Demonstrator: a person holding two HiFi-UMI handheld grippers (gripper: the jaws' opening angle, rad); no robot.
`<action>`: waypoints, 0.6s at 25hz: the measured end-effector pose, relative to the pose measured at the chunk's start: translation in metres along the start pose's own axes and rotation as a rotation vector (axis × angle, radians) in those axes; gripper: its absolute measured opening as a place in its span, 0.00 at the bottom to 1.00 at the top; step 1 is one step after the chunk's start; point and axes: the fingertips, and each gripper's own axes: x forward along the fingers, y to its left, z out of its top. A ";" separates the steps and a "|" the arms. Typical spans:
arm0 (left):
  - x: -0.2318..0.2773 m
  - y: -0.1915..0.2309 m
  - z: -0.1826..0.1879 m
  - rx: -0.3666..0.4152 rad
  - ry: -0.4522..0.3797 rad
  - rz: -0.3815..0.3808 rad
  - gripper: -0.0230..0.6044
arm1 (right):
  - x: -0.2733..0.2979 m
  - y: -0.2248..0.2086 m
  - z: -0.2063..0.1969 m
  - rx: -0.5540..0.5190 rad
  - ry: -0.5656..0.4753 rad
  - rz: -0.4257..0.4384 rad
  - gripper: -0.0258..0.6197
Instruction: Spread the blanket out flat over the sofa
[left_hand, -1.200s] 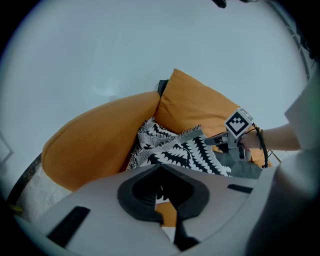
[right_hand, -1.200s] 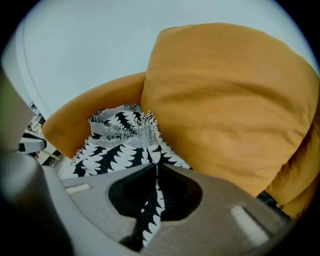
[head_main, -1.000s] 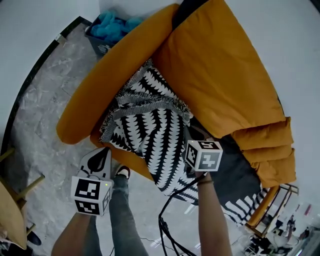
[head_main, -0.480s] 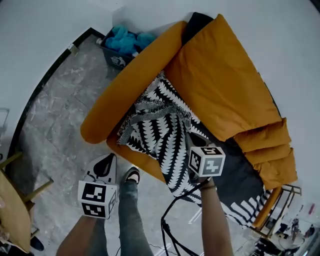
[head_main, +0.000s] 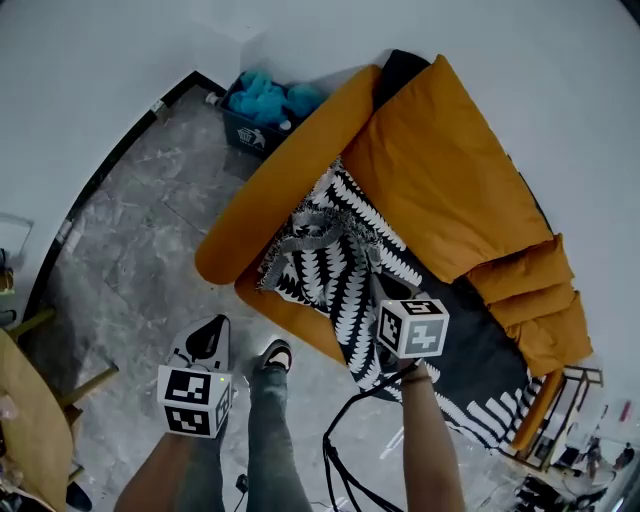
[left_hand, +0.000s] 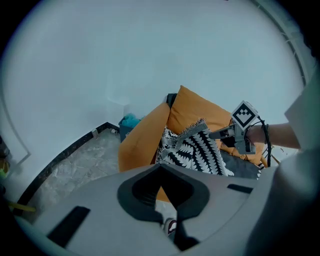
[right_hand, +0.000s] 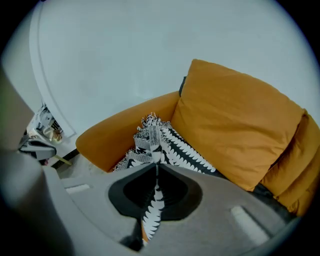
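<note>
Since a second ago the sofa (head_main: 450, 180) has drawn up and away in the head view, and more floor (head_main: 140, 240) has come in ahead of the left gripper (head_main: 207, 333). The bin (head_main: 245, 128) of blue cloth now shows whole, far beyond both grippers. The blanket (head_main: 335, 265) has gone from a broad heap to a narrower ridge rising toward the right gripper (head_main: 380, 290). The left gripper has stayed low beside the person's leg, well short of the sofa

The floor is grey marbled stone, edged by a dark skirting under a pale wall (head_main: 90, 80). The sofa is orange: its rounded armrest (head_main: 280, 190) lies left of the right fingers (right_hand: 100, 200), a large back cushion stands beyond them, and smaller cushions (head_main: 530, 300) are piled to their right. The blanket sits on the seat, its black-and-white patterned part crumpled against the armrest

The right fingers are clamped on a fold of the blanket, which runs down between them as a thin strip. Its fringed edge stands just past their tips. The left fingers (left_hand: 90, 210) are pressed together with nothing held. A shoe (head_main: 275, 355) is just to their right on the floor, and a black cable (head_main: 340, 450) trails behind the right gripper
</note>
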 end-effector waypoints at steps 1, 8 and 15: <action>-0.006 0.002 -0.001 -0.006 0.002 0.001 0.02 | -0.004 0.005 -0.001 0.001 0.003 -0.002 0.07; -0.038 0.015 0.000 0.002 -0.022 -0.013 0.02 | -0.029 0.044 0.001 -0.008 -0.009 0.005 0.07; -0.061 0.020 0.009 -0.009 -0.027 -0.020 0.02 | -0.054 0.086 0.003 -0.038 0.001 0.063 0.07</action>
